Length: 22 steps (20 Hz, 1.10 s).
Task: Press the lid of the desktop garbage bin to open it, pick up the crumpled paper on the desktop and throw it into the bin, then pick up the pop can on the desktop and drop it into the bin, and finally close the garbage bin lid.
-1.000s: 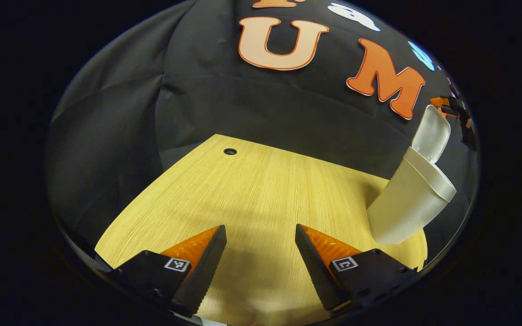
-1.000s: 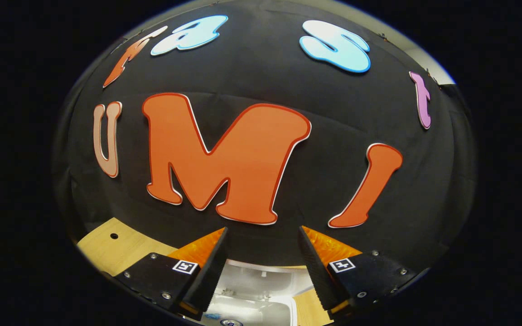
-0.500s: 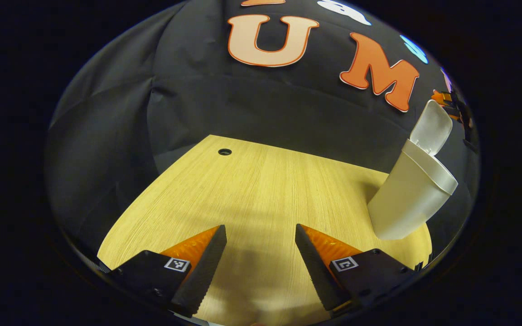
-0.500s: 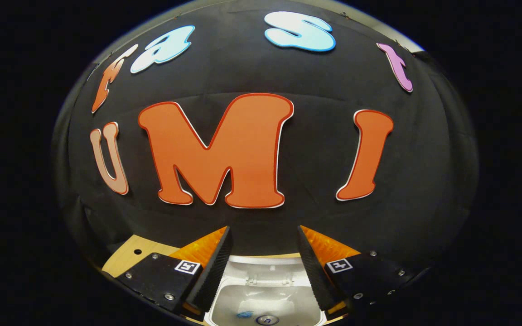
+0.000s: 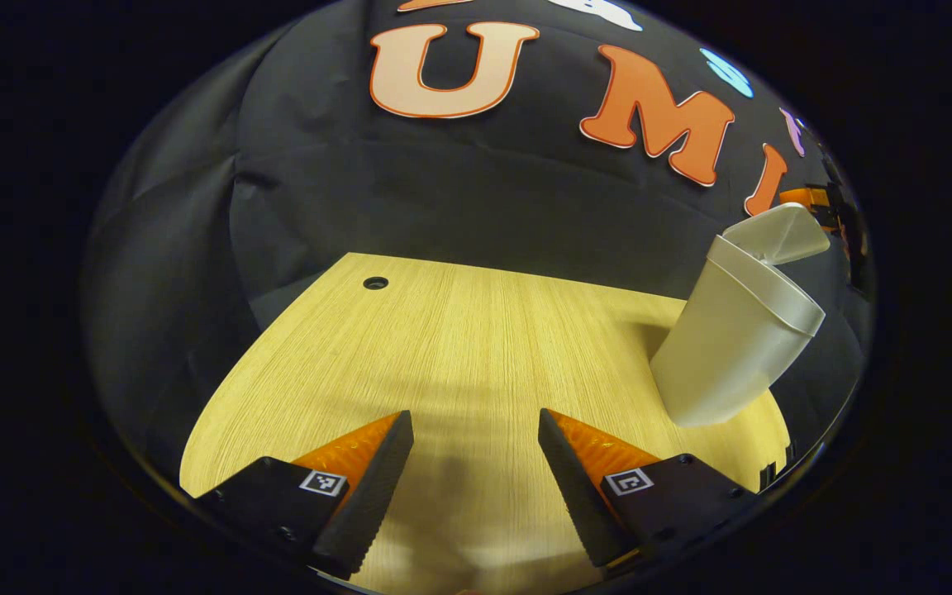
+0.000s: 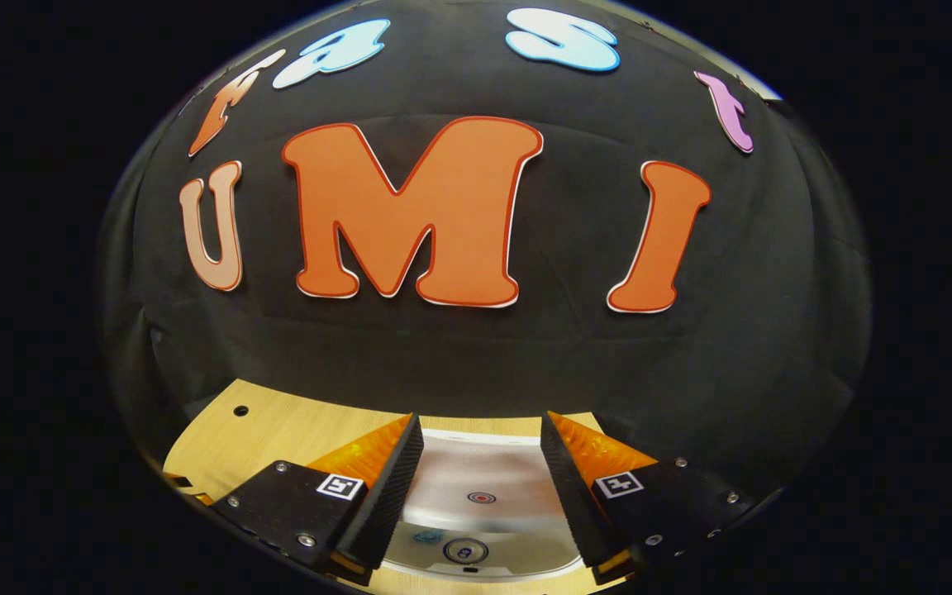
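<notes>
Bin (image 5: 728, 339) was seen at the table's (image 5: 459, 347) right edge with lid (image 5: 778, 234) half-lowered, both right claw (image 6: 480, 487) above it and left claw (image 5: 472, 479) spread and empty; off-centre pressing was judged likely to leave the lid unlatched.

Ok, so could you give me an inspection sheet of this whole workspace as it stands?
Surface: wooden table, with a small round hole near its far edge.
Job's things: white desktop bin upright, its lid half-raised at a slant; pop can top seen inside the bin; crumpled paper cannot be made out.
Clutter: nothing seen.
Grippers: left gripper open, empty, over bare table; right gripper open, empty, over the lid.
Cables: nothing seen.
Surroundings: black cloth wall.
</notes>
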Tool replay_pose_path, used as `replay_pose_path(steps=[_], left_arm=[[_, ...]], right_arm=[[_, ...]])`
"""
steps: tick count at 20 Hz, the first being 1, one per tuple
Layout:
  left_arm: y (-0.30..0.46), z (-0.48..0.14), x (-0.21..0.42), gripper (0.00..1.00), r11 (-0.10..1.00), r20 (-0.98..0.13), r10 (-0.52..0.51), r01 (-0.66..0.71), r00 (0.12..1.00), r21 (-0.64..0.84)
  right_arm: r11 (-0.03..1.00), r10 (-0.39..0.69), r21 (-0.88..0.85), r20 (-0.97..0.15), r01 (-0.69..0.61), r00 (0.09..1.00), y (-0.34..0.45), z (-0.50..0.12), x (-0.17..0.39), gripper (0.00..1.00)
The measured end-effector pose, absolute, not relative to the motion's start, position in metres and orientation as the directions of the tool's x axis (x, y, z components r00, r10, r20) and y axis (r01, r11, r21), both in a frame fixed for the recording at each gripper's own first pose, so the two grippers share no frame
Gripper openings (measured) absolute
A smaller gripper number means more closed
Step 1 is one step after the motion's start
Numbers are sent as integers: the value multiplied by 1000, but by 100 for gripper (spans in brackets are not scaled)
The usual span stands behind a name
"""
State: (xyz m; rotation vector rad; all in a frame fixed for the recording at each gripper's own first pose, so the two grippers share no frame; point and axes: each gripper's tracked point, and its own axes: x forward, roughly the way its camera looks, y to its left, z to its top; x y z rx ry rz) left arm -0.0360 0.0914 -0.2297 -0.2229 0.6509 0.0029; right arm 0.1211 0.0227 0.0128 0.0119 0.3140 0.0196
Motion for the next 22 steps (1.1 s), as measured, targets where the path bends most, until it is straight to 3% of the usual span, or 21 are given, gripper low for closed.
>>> replay_pose_path(steps=[9, 13, 15, 19, 22], left_arm=[[92, -232, -38, 98, 975, -604, -63, -80, 794, -207], [93, -232, -38, 99, 979, -607, -57, -73, 793, -188], [94, -232, -38, 98, 980, -611, -59, -72, 789, -188], [93, -232, -38, 98, 982, -611, -62, -62, 789, -180], [93, -232, -40, 98, 983, -610, -76, -41, 789, -177]], right_arm=[[1000, 20, 2, -382, -21, 924, 28, -47, 85, 98], [999, 44, 26, -437, -36, 898, 31, -73, 68, 98], [996, 56, 85, -403, -24, 913, 37, -70, 74, 98], [1000, 16, 28, -353, -6, 936, 36, -74, 70, 98], [999, 27, 49, -388, -9, 921, 36, -81, 68, 100]])
